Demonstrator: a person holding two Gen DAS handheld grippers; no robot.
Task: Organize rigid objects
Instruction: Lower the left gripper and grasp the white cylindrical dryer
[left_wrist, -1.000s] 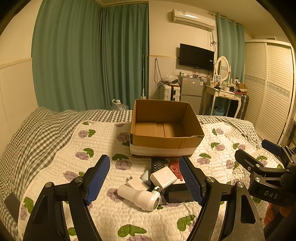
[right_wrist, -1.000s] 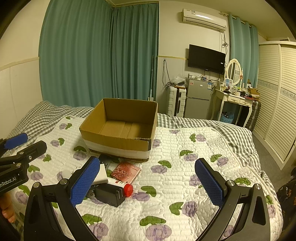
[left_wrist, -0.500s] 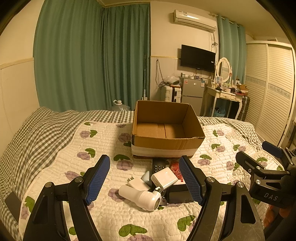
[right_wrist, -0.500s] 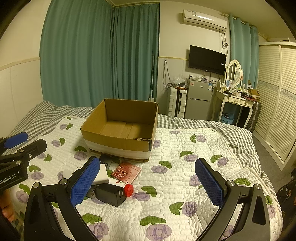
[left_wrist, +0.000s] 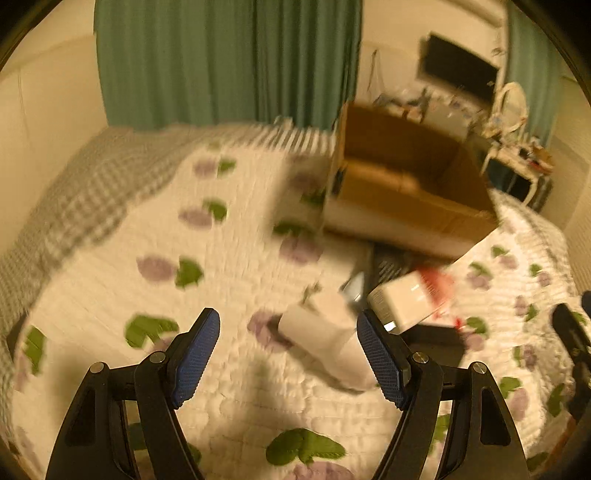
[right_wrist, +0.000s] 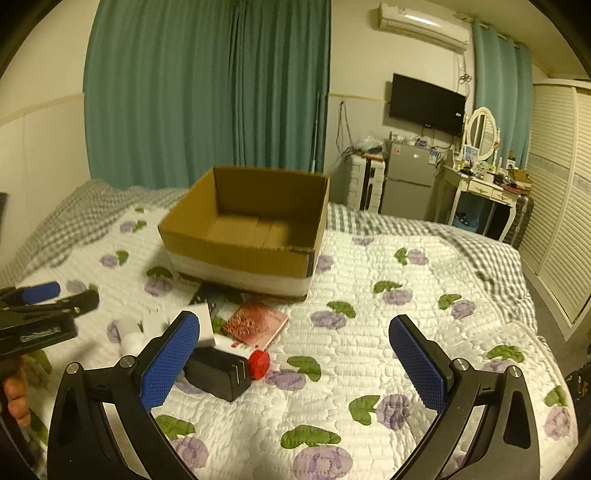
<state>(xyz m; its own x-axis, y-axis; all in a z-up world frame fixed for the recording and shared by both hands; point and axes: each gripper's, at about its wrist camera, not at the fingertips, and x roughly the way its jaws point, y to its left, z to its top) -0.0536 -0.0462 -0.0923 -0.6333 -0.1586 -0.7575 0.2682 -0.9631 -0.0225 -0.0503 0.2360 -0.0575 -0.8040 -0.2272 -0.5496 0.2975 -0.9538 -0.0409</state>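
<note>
- The left gripper (left_wrist: 288, 354), with its black arms and blue ribbed pads, is held low over the white quilted bedspread with purple flowers (right_wrist: 369, 332); its jaws are spread wide and nothing is held between them.
- A white cylindrical plastic device (left_wrist: 325, 343) lies just ahead of the left gripper, near the right pad; this placement is judged to suit a first pick, though the left view is blurred and details are lost.
- The right gripper (right_wrist: 293, 354) is kept above the bedspread, its jaws also spread wide and empty, well apart from the pile.
- The loose things are gathered in 1 cluster just in front of the box: a black rectangular block (right_wrist: 218, 373), a red round cap (right_wrist: 258, 363), a red patterned flat booklet (right_wrist: 255, 325), a white rectangular box-shaped adapter (left_wrist: 402, 302) and a black remote control (right_wrist: 207, 295).
- The open brown cardboard box with a white band (right_wrist: 240, 254) is set upright on the bed, and only its bare floor is seen inside, so nothing is judged to have been sorted yet.
</note>
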